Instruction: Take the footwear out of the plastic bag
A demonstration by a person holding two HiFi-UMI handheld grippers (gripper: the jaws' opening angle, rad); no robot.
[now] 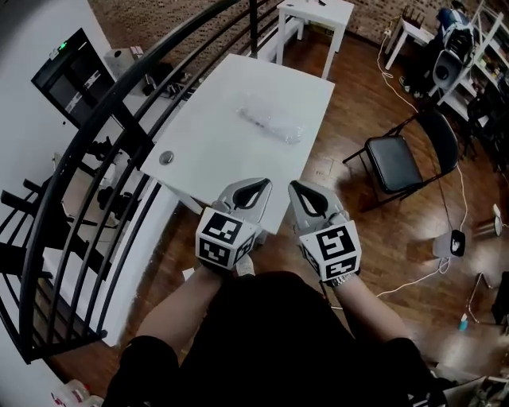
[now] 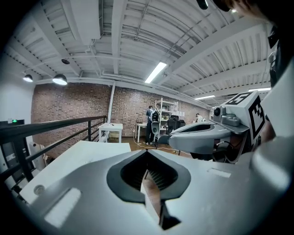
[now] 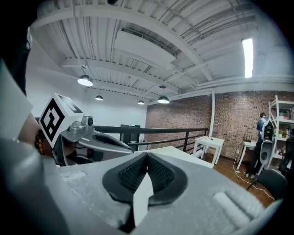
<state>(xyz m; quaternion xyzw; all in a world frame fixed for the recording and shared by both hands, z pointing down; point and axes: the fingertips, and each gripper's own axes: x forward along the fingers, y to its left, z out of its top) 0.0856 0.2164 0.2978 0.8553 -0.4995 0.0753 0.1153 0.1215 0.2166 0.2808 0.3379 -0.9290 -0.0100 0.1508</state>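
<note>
A clear plastic bag [image 1: 272,121] with something pale inside lies on the far right part of the white table [image 1: 215,143]. What is in it cannot be made out. My left gripper [image 1: 260,184] and right gripper [image 1: 297,187] are held side by side near the table's front edge, well short of the bag. Both are shut with nothing between the jaws. In the left gripper view the left gripper [image 2: 147,152] points level over the table [image 2: 78,158], with the right gripper [image 2: 172,140] beside it. In the right gripper view the right gripper [image 3: 147,155] is tip to tip, with the left gripper [image 3: 140,148] alongside.
A black railing [image 1: 119,119] curves along the table's left side. A black folding chair [image 1: 398,159] stands on the wood floor to the right. A smaller white table [image 1: 314,20] stands behind. A round grommet [image 1: 165,157] marks the table's left edge.
</note>
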